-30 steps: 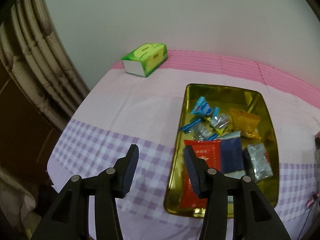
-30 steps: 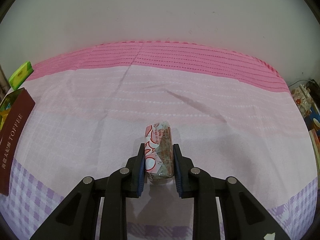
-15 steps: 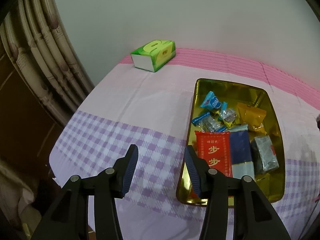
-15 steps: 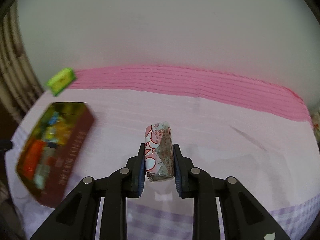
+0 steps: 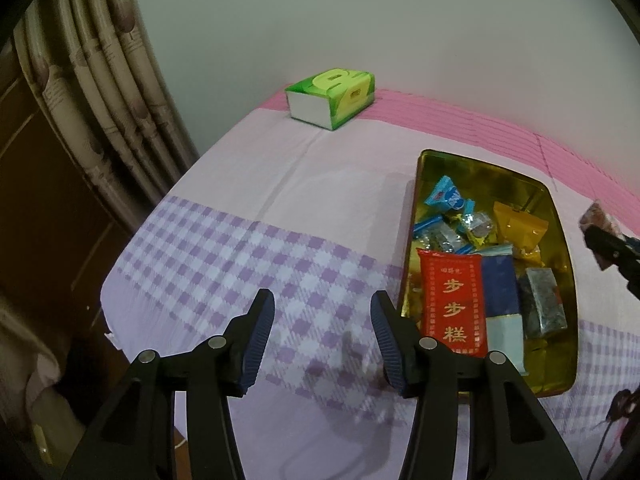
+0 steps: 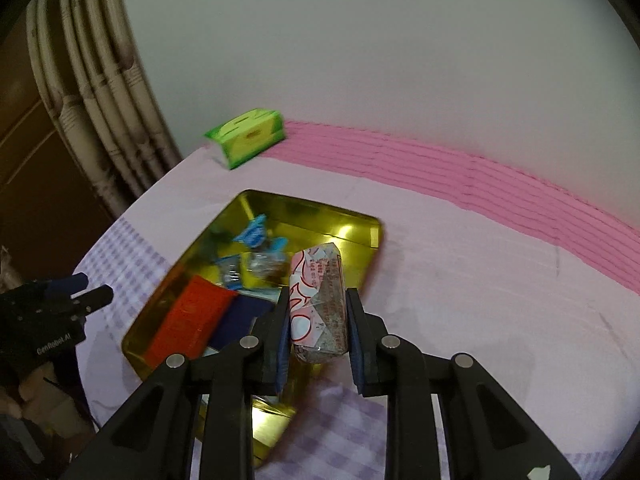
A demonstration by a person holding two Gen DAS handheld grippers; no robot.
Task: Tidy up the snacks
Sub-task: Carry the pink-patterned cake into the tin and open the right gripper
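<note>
Two dark fingers of the left gripper (image 5: 322, 338) frame the left wrist view, spread apart with nothing between them; the jaws have just been opening, and only lilac checked tablecloth (image 5: 224, 252) lies under the gap. Its right finger covers the near left corner of the gold tin (image 5: 562, 240), which sits just right of the gripper. Inside lie a red packet (image 5: 454, 304), a navy packet (image 5: 500, 288), a silver-wrapped block (image 5: 542, 308), a yellow pouch (image 5: 518, 228) and small blue-wrapped sweets (image 5: 444, 196) (the ones underneath are too jumbled to tell apart). At the right edge the right gripper (image 5: 606, 242) is cut off by the frame, so little of its load shows. A green tissue box (image 5: 332, 96) stands at the far edge by the wall, beside a curtain (image 5: 100, 92).

From the right wrist, the right gripper (image 6: 318, 318) is clenched on a pink-and-white wrapped snack (image 6: 318, 304), held above the tin's near right side. Its fingers and the snack hide part of the tin's contents, which are blurred here. The left gripper (image 6: 86, 292) pokes in at left.
</note>
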